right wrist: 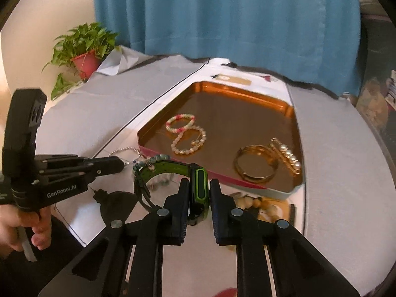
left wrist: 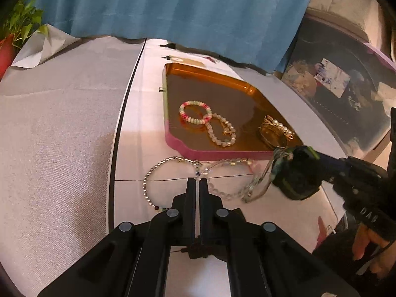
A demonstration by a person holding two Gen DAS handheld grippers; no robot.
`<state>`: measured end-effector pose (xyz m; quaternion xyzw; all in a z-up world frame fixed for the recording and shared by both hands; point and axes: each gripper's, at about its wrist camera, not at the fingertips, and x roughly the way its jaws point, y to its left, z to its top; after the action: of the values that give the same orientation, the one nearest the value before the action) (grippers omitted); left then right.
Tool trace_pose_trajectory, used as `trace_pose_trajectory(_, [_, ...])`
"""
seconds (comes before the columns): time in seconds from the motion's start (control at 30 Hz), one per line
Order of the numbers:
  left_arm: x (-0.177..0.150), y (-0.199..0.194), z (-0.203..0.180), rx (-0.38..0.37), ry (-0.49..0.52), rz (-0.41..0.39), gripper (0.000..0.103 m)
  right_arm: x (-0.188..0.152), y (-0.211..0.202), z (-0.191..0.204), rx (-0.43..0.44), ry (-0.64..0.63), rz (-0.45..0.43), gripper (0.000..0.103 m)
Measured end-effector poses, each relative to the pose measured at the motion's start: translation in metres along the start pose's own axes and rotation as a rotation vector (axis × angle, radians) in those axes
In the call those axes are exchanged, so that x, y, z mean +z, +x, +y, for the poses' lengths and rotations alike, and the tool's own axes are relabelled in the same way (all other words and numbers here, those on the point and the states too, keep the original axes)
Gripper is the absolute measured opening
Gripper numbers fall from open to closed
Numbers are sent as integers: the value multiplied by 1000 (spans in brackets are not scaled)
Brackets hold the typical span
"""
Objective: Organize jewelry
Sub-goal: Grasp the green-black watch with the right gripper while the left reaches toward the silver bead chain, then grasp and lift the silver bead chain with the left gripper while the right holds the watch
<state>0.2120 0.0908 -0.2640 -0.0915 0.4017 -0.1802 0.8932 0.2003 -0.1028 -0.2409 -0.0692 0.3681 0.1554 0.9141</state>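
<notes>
Right gripper (right wrist: 200, 185): pinching a green-and-black wristband (right wrist: 201, 182) upright between its pads, band's loop curving away to the left, lifted just short of the tray (right wrist: 295, 121). Left gripper (left wrist: 197, 182): fingers pressing almost together on a silver bead chain (left wrist: 148, 180) lying flat on the cloth, its long axis running left-right ahead of the fingertips. Tray's near pink rim is sitting just beyond both; bare floor is showing behind the gold bangle (right wrist: 256, 167).

The cream bead jewelry (right wrist: 257, 204) lies partly hidden behind the right gripper (right wrist: 200, 189); the storage bin (left wrist: 346, 94) runs off the picture's edge, its contents too murky to tell.
</notes>
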Motion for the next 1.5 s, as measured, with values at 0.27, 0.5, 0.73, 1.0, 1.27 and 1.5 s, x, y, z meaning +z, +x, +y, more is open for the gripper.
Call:
trace_pose_trajectory(0.27, [0,-14,15,-27,-96,-41,0,2,-31,-14,-39,23,-33,17])
trace_pose_trajectory(0.5, [4,-11,37,118,-165,-47,53,-14,-39,-27,-54,53,-26,17])
trace_pose_trajectory(0.73, [4,7,24,310,5,-3,19,-28,-46,-42,-78,58,-17,17])
trace_pose_trajectory(1.0, [1,3,18,237,27,-2,1,-63,-49,-95,-168,123,21,17])
trace_pose_trajectory(1.27, [1,-7,3,166,38,-41,1,-48,-56,-113,-86,195,-23,17])
trace_pose_trajectory(1.5, [2,-2,-2,144,46,-25,1,-12,-78,-106,-42,190,-112,17])
